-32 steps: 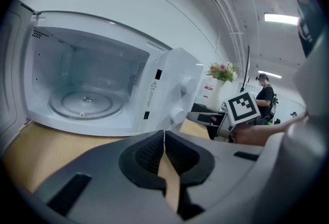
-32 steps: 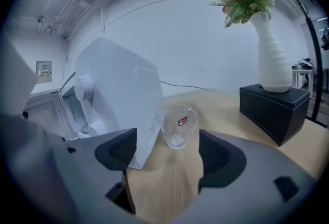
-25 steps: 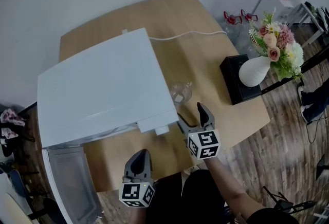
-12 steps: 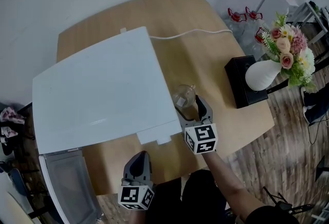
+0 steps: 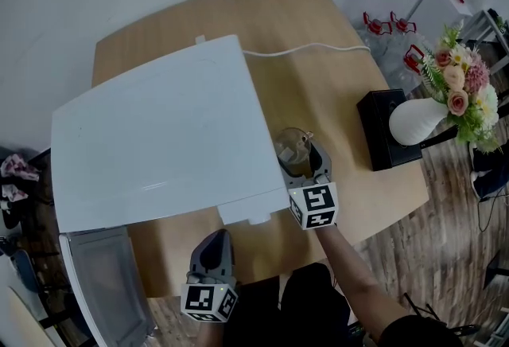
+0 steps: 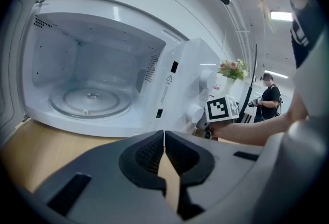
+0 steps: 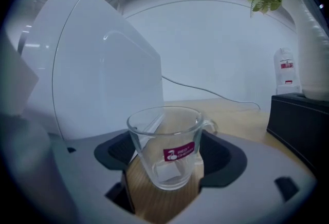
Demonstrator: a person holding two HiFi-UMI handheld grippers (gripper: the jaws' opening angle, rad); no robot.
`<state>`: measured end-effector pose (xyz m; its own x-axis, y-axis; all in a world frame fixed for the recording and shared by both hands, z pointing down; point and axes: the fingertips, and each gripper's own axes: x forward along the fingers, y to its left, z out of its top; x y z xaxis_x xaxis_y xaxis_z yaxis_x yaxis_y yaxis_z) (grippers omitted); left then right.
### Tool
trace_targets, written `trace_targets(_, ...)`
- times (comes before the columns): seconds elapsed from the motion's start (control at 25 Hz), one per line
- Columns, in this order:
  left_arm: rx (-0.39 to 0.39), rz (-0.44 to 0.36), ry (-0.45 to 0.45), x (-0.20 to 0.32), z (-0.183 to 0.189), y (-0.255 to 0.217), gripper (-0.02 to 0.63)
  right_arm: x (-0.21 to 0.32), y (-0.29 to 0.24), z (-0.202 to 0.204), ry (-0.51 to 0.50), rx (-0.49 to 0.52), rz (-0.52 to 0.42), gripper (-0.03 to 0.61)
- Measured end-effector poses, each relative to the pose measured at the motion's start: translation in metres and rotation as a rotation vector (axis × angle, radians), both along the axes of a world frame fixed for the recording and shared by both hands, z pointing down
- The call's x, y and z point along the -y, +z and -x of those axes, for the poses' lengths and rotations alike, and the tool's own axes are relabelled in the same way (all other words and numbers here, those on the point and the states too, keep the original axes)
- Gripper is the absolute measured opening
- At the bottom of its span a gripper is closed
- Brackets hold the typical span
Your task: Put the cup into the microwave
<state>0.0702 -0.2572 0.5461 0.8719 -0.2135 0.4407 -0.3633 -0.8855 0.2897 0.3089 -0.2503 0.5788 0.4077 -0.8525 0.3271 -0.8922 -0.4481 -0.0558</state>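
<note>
A clear glass cup (image 5: 293, 145) with a red label stands on the wooden table (image 5: 318, 91), just right of the white microwave (image 5: 159, 138). My right gripper (image 5: 304, 159) has its jaws on either side of the cup (image 7: 167, 151), pads against the glass, handle pointing away to the right. The left gripper (image 5: 215, 237) hangs near the table's front edge with its jaws together and nothing between them. In the left gripper view, this gripper (image 6: 164, 135) faces the open microwave cavity (image 6: 92, 63) and its glass turntable (image 6: 90, 102).
The microwave door (image 5: 107, 290) swings open at the lower left. A black box (image 5: 383, 129) carries a white vase (image 5: 417, 121) of flowers at the right. A white cable (image 5: 310, 51) crosses the table behind. A person (image 6: 268, 97) stands far off.
My right gripper has moved forward from beside the microwave's front corner and its jaws now enclose the cup. The left gripper has stayed where it was.
</note>
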Motion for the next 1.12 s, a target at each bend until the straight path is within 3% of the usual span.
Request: trace_targets(1.12,-0.003,-0.018,-0.066,-0.018,0.027,-0.009,0.006,-0.029,-0.016,0.002,0.046,0.008,-0.043,0.35)
